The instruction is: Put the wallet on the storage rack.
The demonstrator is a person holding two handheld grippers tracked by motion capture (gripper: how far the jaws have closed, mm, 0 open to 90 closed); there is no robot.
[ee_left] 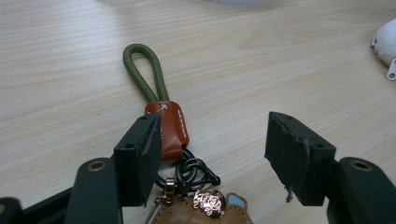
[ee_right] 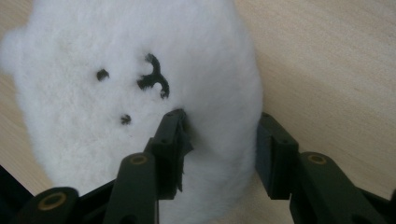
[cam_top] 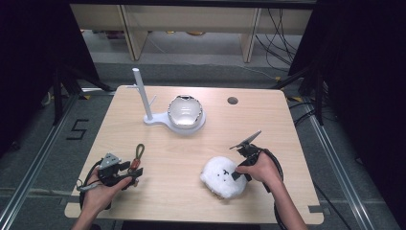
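Fluffy round white plush toy (ee_right: 140,93) near desk's front edge, right gripper (ee_right: 219,135) pinching its fur, left gripper (ee_left: 215,140) wide over braided green cord keychain (ee_left: 159,107) with tan leather tab

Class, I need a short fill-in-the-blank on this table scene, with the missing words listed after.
1. The right gripper has its fingers around the edge of a fluffy ____ plush toy.
2. The keychain by the left gripper has a loop of ____ cord.
3. The white stand rises from the ____ table.

Missing words: white; green; wooden
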